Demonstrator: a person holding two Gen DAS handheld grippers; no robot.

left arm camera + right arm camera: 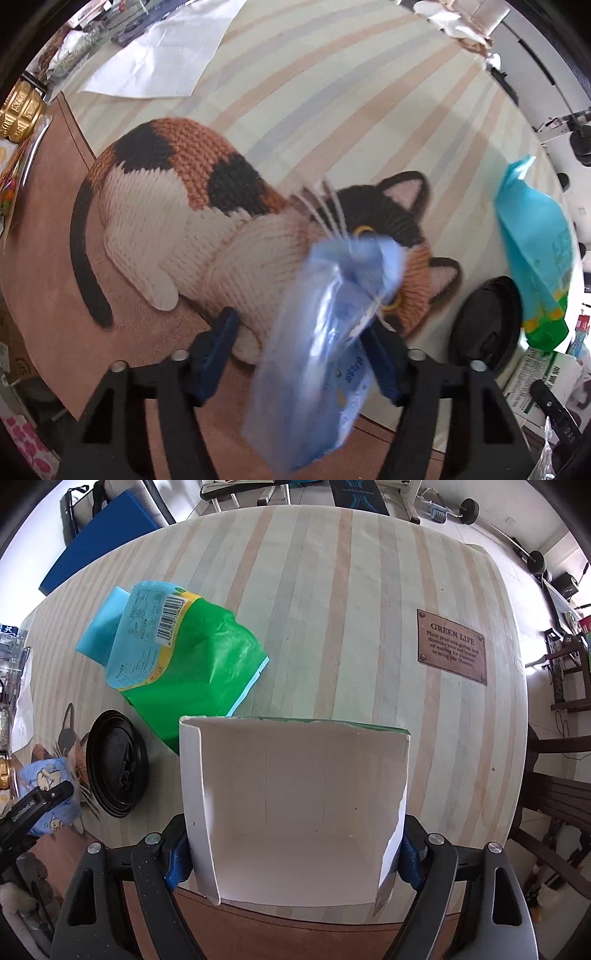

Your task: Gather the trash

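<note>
Your right gripper [295, 853] is clamped on an opened white carton [295, 805]: both blue pads [177, 860] press its side walls, and you look straight into its empty white interior. It hangs over the near edge of the striped tabletop [332, 609], where the cloth meets a brown mat [295, 934].

Your left gripper [301, 354] has a pale blue, translucent plastic wrapper [332, 332] between its jaws. The wrapper is motion-blurred and lies against the right-hand finger [380, 365], while the left-hand finger [218, 350] stands clear of it, so I cannot tell whether the pads actually grip it. In the right wrist view the same wrapper, printed with small cartoon figures, sits at the far left edge beside the tip of that gripper.

Below the left gripper lies a cat-shaped knitted-look mat [184, 221] in orange, black and cream, spanning the brown mat and the striped cloth.

More trash lies on the tabletop: a crumpled green and light blue plastic package [177, 653] with a barcode, left of the carton and just beyond it, and a black plastic cup lid [116, 762] just beside the package's near corner, between the cat mat and the carton. A brown plaque reading "GREEN LIFE" [452, 646] lies to the right, well apart from them. A white sheet of paper [162, 51] rests at the tabletop's far side in the left wrist view.
</note>
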